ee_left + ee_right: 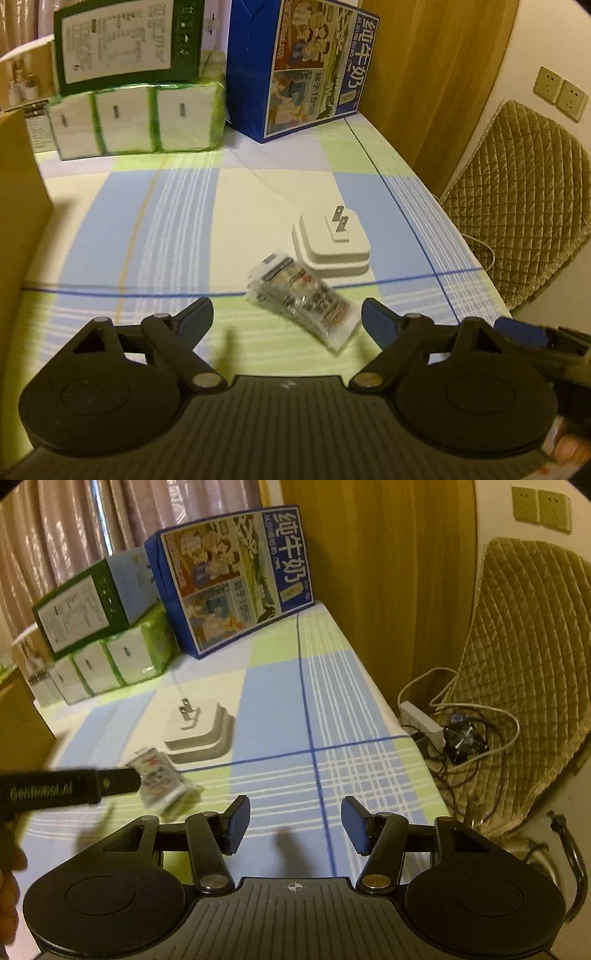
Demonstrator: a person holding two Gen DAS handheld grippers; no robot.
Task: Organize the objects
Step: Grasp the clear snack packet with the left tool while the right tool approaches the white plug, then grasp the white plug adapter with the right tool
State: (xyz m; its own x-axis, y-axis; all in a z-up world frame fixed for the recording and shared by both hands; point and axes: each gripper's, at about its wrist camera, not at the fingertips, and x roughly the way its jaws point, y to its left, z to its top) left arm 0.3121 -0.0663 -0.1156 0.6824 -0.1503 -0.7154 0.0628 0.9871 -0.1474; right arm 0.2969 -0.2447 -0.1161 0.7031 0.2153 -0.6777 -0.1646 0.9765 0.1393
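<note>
A clear plastic packet [304,300] with printed contents lies on the checked tablecloth [155,221], just beyond my left gripper [287,317], which stands open and empty. Behind the packet rests a white plug adapter [332,240], prongs up. In the right wrist view the packet [162,786] lies at the left, with the adapter [201,734] behind it. My right gripper [295,825] hangs open over bare cloth, to the right of both. The left gripper's black body [66,786] reaches in from the left beside the packet.
At the back stand a blue milk carton box [299,66], a green-wrapped tissue pack [136,118] and a green box [125,40] on top of it. A cardboard wall [18,206] rises at left. A quilted chair [524,672], power strip [424,720] and cables lie right.
</note>
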